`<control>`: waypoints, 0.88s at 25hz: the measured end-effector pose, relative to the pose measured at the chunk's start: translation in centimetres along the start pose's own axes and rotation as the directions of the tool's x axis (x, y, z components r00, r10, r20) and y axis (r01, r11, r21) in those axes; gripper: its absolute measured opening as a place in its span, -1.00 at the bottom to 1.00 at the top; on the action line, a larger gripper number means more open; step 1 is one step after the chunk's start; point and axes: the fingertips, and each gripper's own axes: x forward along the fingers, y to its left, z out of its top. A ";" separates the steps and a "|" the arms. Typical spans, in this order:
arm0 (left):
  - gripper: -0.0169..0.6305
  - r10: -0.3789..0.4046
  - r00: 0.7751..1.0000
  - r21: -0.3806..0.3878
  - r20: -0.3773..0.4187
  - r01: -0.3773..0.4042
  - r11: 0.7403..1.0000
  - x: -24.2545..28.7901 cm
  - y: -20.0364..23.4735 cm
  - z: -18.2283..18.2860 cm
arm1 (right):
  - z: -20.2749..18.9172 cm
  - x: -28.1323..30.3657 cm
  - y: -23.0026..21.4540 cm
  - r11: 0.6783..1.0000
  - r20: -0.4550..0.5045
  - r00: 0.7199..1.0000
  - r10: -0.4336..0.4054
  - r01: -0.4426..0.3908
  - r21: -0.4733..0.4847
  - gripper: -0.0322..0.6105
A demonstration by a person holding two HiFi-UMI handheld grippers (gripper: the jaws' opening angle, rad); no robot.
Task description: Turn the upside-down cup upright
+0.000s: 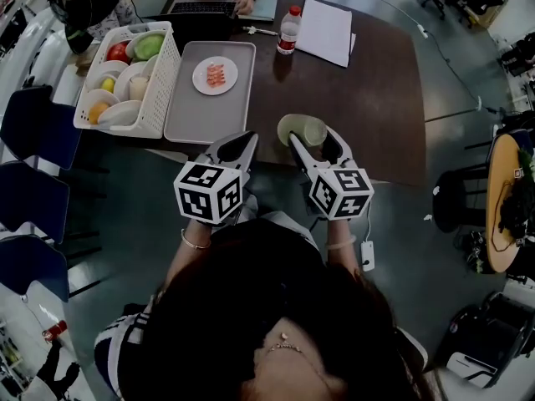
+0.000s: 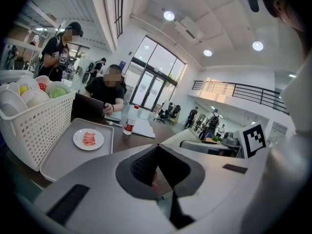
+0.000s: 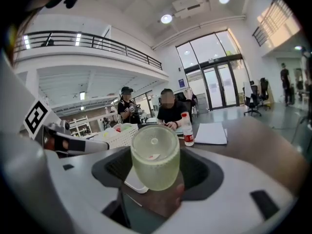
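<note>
A pale green translucent cup (image 1: 301, 129) hangs above the dark table's (image 1: 376, 98) front edge, with my right gripper (image 1: 316, 144) shut on it. In the right gripper view the cup (image 3: 155, 162) is tilted, its flat base with a small sticker turned toward the camera, and the two jaws press on its sides. My left gripper (image 1: 237, 147) stays just left of it at about the same height, shut with nothing between its fingers. In the left gripper view its jaws meet (image 2: 158, 173), and the right gripper's marker cube (image 2: 253, 138) shows at the right.
A grey tray (image 1: 180, 115) carries a small plate of food (image 1: 215, 75). To its left stands a white basket (image 1: 164, 73) of bowls and fruit. A water bottle (image 1: 288, 30), papers (image 1: 326, 30) and a laptop (image 1: 201, 8) lie at the far side, where a person sits. Blue chairs (image 1: 33, 124) stand at the left.
</note>
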 end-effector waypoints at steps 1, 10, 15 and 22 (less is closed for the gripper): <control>-0.94 -0.001 1.000 0.001 0.000 0.001 1.000 0.0 -0.1 0.0 | 0.0 -0.2 0.0 0.999 0.008 1.000 0.013 -0.013 0.030 0.09; -0.94 -0.014 1.000 -0.002 0.014 0.014 1.000 -0.3 -0.3 0.2 | 0.2 -0.7 0.0 0.952 0.093 0.988 0.123 -0.144 0.272 0.09; -0.94 -0.032 0.999 -0.021 0.026 0.033 0.999 -0.3 -0.3 0.4 | 0.4 -0.7 0.1 0.899 0.149 0.973 0.174 -0.219 0.380 0.09; -0.94 -0.054 0.998 -0.028 0.045 0.055 0.998 -0.3 -0.6 0.8 | 0.7 -0.8 -0.2 0.763 0.250 0.939 0.236 -0.338 0.551 0.09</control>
